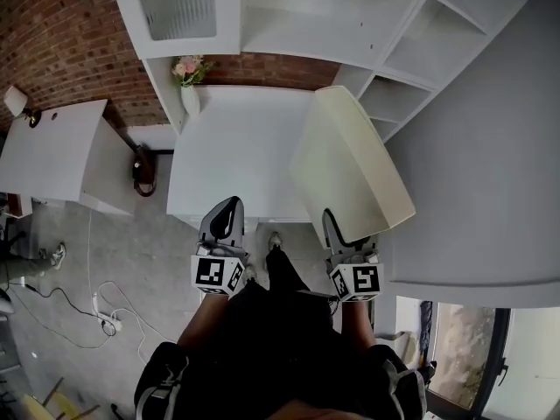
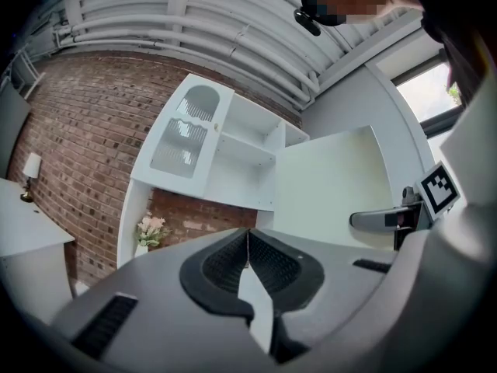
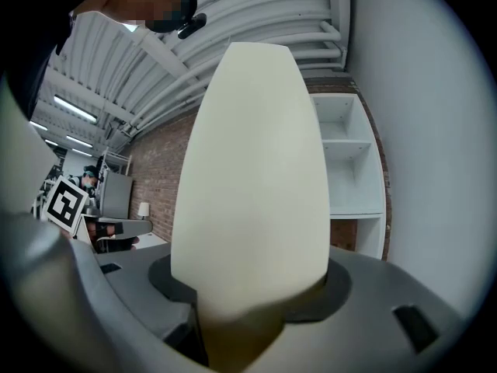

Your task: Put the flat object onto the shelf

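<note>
— right tongs [image 1: 346, 234], status?
— clamped partway open on the near edge of the cream flat board [image 1: 350, 164]. the right gripper view shows that edge wedged down between the two jaws [image 3: 248, 305], with the board [image 3: 252, 169] rising straight out of them and filling the middle of the view.
— position of the board?
— off every surface and carried by the right tongs alone. from the head view it stands tilted, far end leaning toward the white shelf unit [image 1: 411, 68], above the right-hand edge of the white desk [image 1: 227, 156]. it rests on no shelf. whether its far corner touches the unit cannot be told.
— left tongs [image 1: 229, 206]?
— jaws together, tips meeting, nothing between them. the left gripper view confirms the closed tips [image 2: 248, 243]. they hang over the near edge of the desk, left of the board and apart from it.
— shelf unit?
— open white compartments stacked along the right, seen behind the board in the right gripper view [image 3: 353, 169].
— other items noted?
— a vase of flowers [image 1: 189, 86] at the back left corner of the desk, against the brick wall [image 1: 61, 42].
</note>
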`<state>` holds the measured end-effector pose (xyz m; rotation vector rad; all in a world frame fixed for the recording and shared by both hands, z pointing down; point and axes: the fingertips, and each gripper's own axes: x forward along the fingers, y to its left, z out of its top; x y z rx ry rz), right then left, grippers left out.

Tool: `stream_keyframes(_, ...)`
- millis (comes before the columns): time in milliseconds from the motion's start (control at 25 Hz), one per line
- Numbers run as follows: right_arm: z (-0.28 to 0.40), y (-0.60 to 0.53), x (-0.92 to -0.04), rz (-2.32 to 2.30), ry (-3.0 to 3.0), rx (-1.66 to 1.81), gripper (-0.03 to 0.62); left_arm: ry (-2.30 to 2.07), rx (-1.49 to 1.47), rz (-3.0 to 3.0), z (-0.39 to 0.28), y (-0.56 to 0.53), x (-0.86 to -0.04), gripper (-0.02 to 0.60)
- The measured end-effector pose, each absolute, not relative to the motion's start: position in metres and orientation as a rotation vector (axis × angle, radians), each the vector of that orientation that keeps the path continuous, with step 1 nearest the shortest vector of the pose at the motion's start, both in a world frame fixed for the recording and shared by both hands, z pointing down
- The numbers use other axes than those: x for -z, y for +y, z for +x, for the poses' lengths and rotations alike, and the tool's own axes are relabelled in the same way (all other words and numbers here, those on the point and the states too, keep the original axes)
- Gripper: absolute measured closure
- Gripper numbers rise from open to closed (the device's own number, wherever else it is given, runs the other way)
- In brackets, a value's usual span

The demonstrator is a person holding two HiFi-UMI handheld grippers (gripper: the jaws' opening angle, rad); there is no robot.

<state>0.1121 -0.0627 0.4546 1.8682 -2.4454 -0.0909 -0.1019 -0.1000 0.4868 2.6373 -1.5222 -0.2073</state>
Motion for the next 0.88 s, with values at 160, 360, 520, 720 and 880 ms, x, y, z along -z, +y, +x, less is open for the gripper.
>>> stream_keyframes(160,0.114,-0.089,-0.435,1.864,-2.475,0.169,0.312,-1.533,0.221,2.629,-0.103,-0.116,-0.487,0.567)
stream_keyframes(360,0.115,-0.126,-0.408,1.847,-2.507,0.257,0.312,-1.540,0.236,2.631,-0.095,-0.146,-0.479,0.566)
stream_keyframes(520,0.115,-0.155,-0.373,1.836,-2.520,0.397,0.312,-1.537,0.230,2.632,-0.091,-0.174,-0.476,0.566)
stream_keyframes(720,0.124,-0.181,-0.326,1.839,-2.473,0.612,0.312,-1.533,0.234,2.632,-0.083,-0.201,-0.473,0.567)
stream_keyframes(880,0.122,-0.206,-0.297,1.784,-2.227,0.914,0.310,-1.537,0.228,2.625,-0.083,-0.219,-0.473,0.567)
